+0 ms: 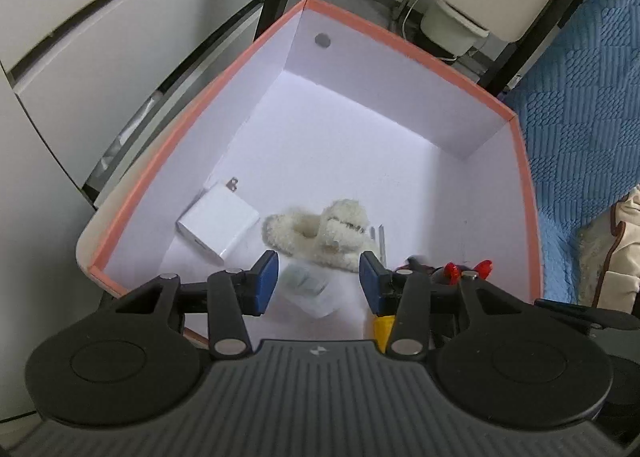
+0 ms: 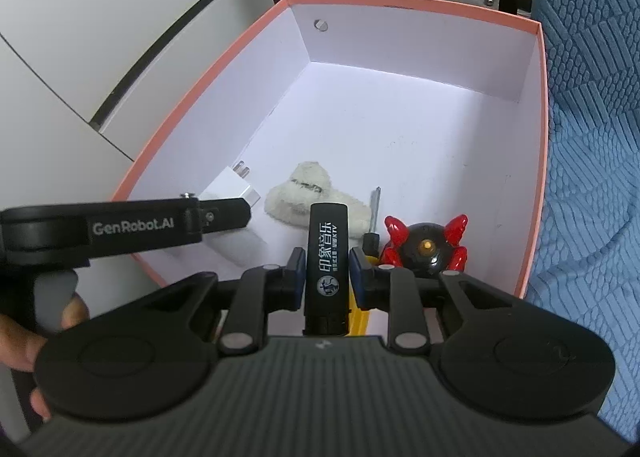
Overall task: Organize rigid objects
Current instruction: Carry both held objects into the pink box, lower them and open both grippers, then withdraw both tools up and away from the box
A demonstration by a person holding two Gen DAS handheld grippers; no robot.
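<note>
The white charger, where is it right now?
The white charger lies on the floor of the pink box, near its left wall, just left of the fluffy toy.

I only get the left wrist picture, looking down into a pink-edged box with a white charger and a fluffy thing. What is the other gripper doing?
Observer: The right gripper is shut on a black lighter, held above the box.
Operator: Anything printed on it?
Observer: Yes, white Chinese characters and a round logo.
Operator: That red thing in the corner, what is it?
Observer: A black ball toy with red spikes, lying beside a yellow-handled screwdriver.
Operator: Does your picture show my gripper?
Observer: Yes, the left gripper's side reads GenRobot.AI.
</note>
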